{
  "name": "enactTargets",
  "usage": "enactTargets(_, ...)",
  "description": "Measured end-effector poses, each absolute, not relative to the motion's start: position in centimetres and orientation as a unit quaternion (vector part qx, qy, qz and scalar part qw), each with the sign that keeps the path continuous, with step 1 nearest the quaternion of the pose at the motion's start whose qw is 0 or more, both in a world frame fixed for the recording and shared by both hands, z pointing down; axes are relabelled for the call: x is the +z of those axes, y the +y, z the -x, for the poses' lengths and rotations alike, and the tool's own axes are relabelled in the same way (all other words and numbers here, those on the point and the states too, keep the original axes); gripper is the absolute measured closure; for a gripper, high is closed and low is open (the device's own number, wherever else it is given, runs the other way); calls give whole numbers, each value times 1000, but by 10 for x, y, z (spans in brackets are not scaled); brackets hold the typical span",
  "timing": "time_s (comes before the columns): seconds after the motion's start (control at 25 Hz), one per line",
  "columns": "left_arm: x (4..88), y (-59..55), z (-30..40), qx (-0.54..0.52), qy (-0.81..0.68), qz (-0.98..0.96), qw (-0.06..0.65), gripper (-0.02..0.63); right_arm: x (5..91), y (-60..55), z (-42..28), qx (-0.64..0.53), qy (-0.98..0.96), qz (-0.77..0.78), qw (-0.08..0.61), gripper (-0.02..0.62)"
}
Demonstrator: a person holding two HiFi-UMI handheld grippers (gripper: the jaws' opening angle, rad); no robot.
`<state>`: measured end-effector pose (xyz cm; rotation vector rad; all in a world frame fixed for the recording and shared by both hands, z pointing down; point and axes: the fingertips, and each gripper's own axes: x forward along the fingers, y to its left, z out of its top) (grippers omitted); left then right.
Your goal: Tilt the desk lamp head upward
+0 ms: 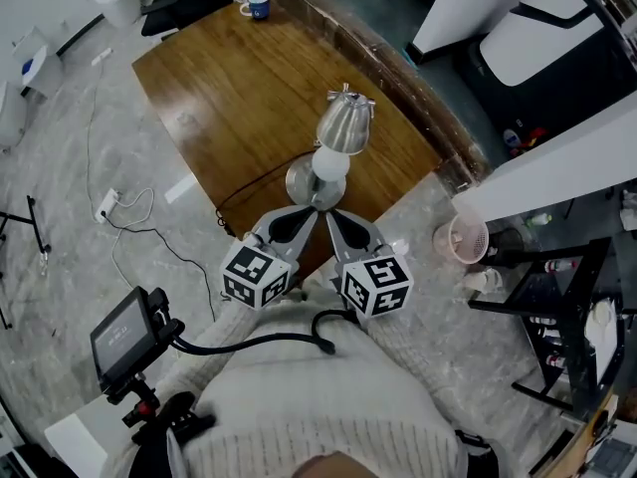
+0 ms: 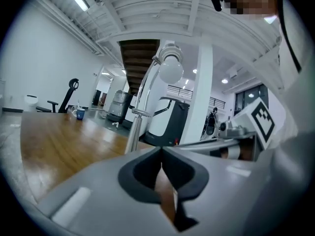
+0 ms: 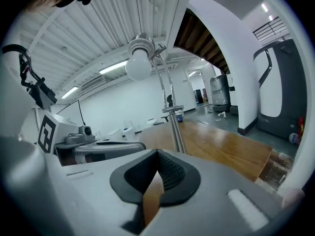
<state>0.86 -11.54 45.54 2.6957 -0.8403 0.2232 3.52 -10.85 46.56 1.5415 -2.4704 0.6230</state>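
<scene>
**Item: desk lamp (image 1: pixel 338 142).** It stands on the near right part of the wooden bench (image 1: pixel 229 78), just beyond both grippers.

- **Lamp head (image 1: pixel 345 125):** a brushed-metal cone shade at the top of a curved neck. From below, the gripper views show it facing downward, so I judge the upward tilt not yet done.
- **Bulb (image 1: pixel 330 163):** a bare white globe under the shade. I take it for glass, so fragile, and not a place to grip.
- **Stem (image 3: pixel 172 124):** a slim, upright metal tube.
- **Base (image 1: pixel 299 180):** a round grey disc with a dark cord (image 1: pixel 261 177) leading off to the left.

**Handling, as I judge it:**
- The shade is stiff, light and smooth, so it will likely be slippery under the fingers.
- I would take hold at the narrow collar above the bulb or across the shade rim.
- I cannot make out the neck joint, and it may resist.
- The lamp looks top-heavy on a small base, so I would steady the stem or base with the other gripper.

**Left gripper (image 1: pixel 304 214):** fingers pressed together with nothing between them, tip aimed at the base from the near left.

**Right gripper (image 1: pixel 333 219):** fingers likewise together and empty, close beside the left one. Both must spread before any hold.

**Also present:** a blue and white mug (image 1: pixel 257 6) at the far end of the bench, well apart from the lamp.
</scene>
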Motion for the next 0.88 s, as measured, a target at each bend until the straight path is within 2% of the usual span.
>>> enactTargets(0.88,464,-112,-8,94,-304,-934,161,598,469,-103,-38,205,-820,-526,100,598)
